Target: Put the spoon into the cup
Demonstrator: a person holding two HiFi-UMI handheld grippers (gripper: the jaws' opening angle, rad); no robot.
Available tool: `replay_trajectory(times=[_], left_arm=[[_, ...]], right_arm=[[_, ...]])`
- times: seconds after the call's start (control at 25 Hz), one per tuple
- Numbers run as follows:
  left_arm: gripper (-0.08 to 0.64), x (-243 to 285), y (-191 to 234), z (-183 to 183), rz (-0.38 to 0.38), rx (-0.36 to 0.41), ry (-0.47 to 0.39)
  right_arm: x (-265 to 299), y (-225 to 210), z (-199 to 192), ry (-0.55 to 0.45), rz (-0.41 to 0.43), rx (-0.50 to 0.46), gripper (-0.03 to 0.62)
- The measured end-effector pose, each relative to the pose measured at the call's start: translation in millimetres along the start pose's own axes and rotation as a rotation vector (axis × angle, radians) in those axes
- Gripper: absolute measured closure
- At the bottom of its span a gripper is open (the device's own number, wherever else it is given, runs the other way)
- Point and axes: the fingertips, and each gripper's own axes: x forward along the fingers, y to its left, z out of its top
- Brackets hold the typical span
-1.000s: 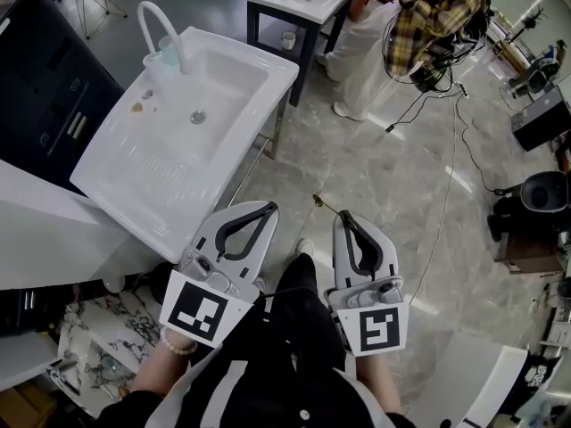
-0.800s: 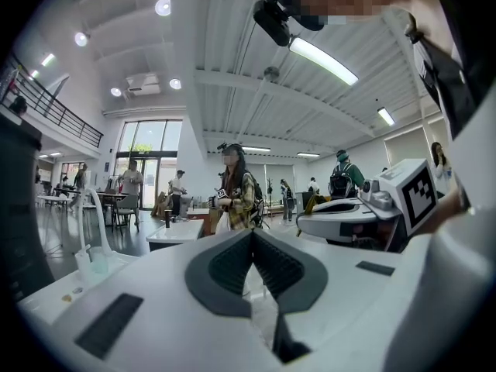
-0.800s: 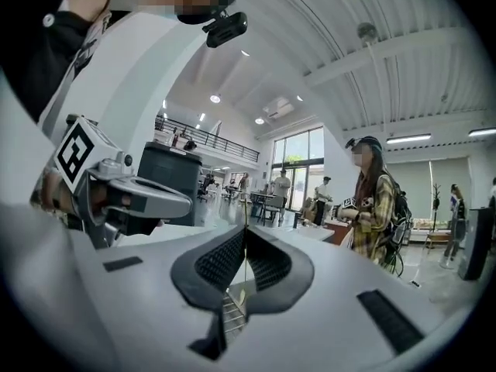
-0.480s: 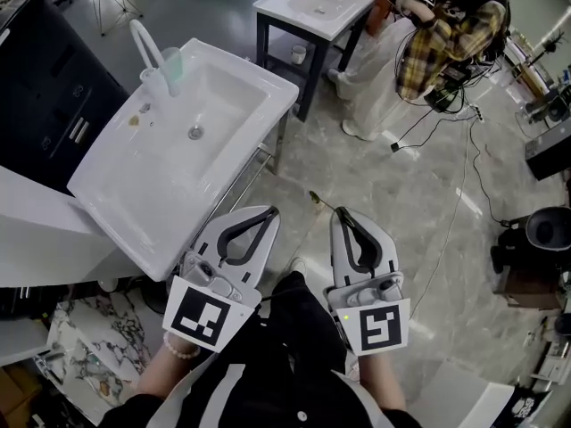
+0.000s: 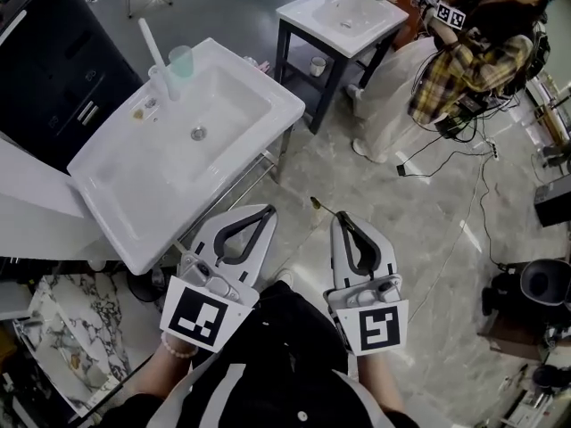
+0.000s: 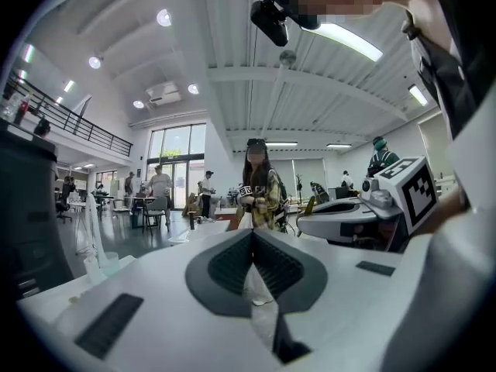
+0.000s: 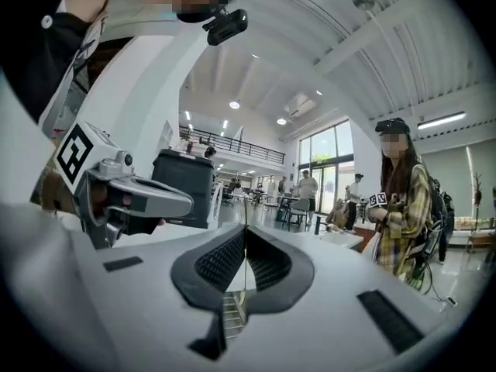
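Note:
My right gripper (image 5: 342, 218) is shut on a thin gold spoon (image 5: 318, 205), whose end sticks out past the fingertips over the floor. In the right gripper view the spoon (image 7: 242, 297) stands edge-on between the closed jaws of the right gripper (image 7: 246, 229). My left gripper (image 5: 267, 210) is level beside it, near the sink's front corner, shut and empty. It appears as the left gripper (image 6: 253, 233) in its own view. A pale green cup (image 5: 181, 60) stands on the sink's back rim by the white faucet (image 5: 152, 45). The cup (image 6: 111, 263) shows far left in the left gripper view.
The white sink (image 5: 116, 205) on a metal stand is ahead to the left, with a clear tumbler (image 5: 159, 81) next to the faucet. A second small basin table (image 5: 303, 13) stands behind. A person in a plaid shirt (image 5: 473, 61) and floor cables (image 5: 473, 163) are at the right. A black cabinet (image 5: 62, 69) is at far left.
Both grippers have travelled across the floor beside the sink and turned a little, so the second basin table and the person look nearer. Both stay shut, and the right one still holds the spoon.

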Motion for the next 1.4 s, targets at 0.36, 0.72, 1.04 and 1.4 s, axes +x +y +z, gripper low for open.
replay_trajectory(times=[0.36, 0.72, 1.04, 1.4], left_arm=[[0.563, 32, -9, 3, 0.090, -0.004, -0.004], [0.563, 47, -14, -2, 0.141, -0.016, 0.000], [0.563, 60, -26, 4, 0.124, 0.032, 0.013], [0.563, 65, -36, 2, 0.085, 0.052, 0.026]], right_arm=[[14, -32, -4, -0.018, 0.106, -0.015, 0.584], [16, -45, -12, -0.039, 0.156, -0.013, 0.584], [10, -60, -18, -0.029, 0.156, 0.001, 0.584], [1, -65, -26, -0.011, 0.125, 0.026, 0.584]])
